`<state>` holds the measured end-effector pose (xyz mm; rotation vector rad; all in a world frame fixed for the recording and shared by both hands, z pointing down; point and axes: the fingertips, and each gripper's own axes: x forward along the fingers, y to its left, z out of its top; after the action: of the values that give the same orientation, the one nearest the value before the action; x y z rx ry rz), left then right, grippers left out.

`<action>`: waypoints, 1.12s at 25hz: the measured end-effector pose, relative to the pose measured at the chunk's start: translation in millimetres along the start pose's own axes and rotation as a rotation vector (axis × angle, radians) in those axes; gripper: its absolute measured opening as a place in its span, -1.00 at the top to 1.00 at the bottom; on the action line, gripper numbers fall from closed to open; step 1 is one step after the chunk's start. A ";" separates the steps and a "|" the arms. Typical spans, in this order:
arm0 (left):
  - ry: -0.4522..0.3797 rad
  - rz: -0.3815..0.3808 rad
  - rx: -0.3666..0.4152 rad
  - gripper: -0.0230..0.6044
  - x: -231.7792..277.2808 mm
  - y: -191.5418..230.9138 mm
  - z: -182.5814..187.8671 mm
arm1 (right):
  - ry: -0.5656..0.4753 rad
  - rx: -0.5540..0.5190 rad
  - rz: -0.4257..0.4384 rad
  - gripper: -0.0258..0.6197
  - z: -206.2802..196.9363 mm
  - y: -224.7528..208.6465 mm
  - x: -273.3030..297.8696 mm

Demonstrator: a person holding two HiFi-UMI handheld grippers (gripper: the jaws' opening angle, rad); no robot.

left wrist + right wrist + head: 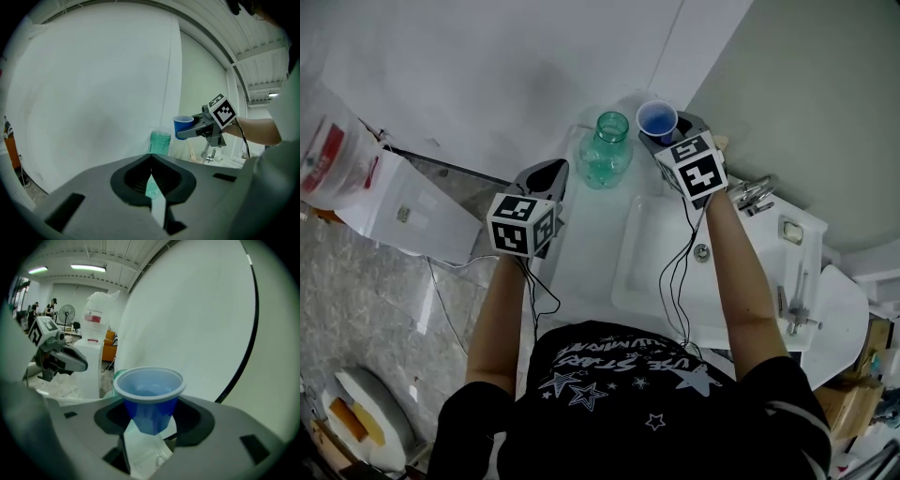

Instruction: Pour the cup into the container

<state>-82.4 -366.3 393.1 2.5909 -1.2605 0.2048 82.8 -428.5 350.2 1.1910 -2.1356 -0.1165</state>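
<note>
Right gripper view: my right tool [151, 420] is clamped on the blue plastic cup [149, 390], which is upright with liquid inside. Pour not started, I reckon. Next is tipping it into the green glass jar [607, 150], which needs careful aim at that narrow mouth. Only the head view shows cup and jar side by side. Left tool [151, 161] is closed and empty.

A black T-shirt [619, 380] with white stars and short sleeves shows at 6 o'clock. The left gripper [549, 176] and right gripper [670, 133] are grey. Each has a white cube [523, 225] with black squares. Thin black cables [679, 272] hang by both arms.
</note>
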 end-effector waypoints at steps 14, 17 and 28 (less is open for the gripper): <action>0.035 -0.009 -0.024 0.89 -21.0 -32.6 -32.2 | -0.166 0.235 0.128 0.13 -42.8 64.3 -26.8; 0.043 0.001 -0.031 0.89 -24.6 -35.6 -43.8 | -0.173 0.272 0.147 0.13 -59.7 84.6 -23.9; 0.123 0.018 -0.109 0.89 -34.2 -32.9 -99.7 | -0.133 0.306 0.189 0.13 -115.0 155.7 8.7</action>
<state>-79.1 -292.6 475.2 2.4360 -1.2166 0.2862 36.5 -318.1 502.5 1.1679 -2.4352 0.2283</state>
